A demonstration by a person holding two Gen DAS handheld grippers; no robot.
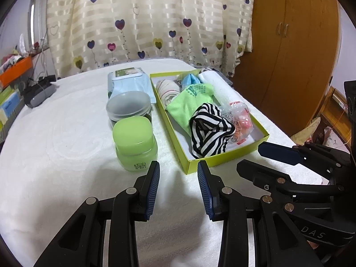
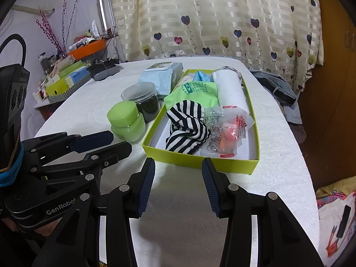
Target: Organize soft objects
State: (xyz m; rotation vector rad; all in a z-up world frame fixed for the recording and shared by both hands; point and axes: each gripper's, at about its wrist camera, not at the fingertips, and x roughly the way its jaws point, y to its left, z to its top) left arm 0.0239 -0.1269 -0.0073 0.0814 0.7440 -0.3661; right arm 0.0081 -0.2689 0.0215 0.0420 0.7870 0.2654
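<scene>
A yellow-green box [image 1: 227, 155] [image 2: 200, 163] lies on the white table cover and holds soft things: a black-and-white striped cloth [image 1: 210, 133] [image 2: 185, 129], a green cloth [image 1: 189, 102] [image 2: 195, 92], a rolled white towel [image 1: 220, 84] [image 2: 231, 87], a beige striped roll [image 1: 168, 90], a blue piece [image 1: 189, 80] [image 2: 202, 76] and a clear plastic bag with orange pieces [image 1: 240, 120] [image 2: 229, 131]. My left gripper [image 1: 178, 189] [image 2: 111, 143] is open and empty just before the box's near left corner. My right gripper [image 2: 178, 187] [image 1: 255, 158] is open and empty before the box's near edge.
Left of the box stand a green jar [image 1: 134, 143] [image 2: 126, 120], a clear-lidded dark jar [image 1: 129, 108] [image 2: 142, 99] and a pack of wipes [image 1: 129, 82] [image 2: 162, 75]. A cluttered shelf [image 2: 66, 75] is at the far left. A wooden wardrobe [image 1: 289, 51] stands right, a curtain [image 1: 144, 22] behind.
</scene>
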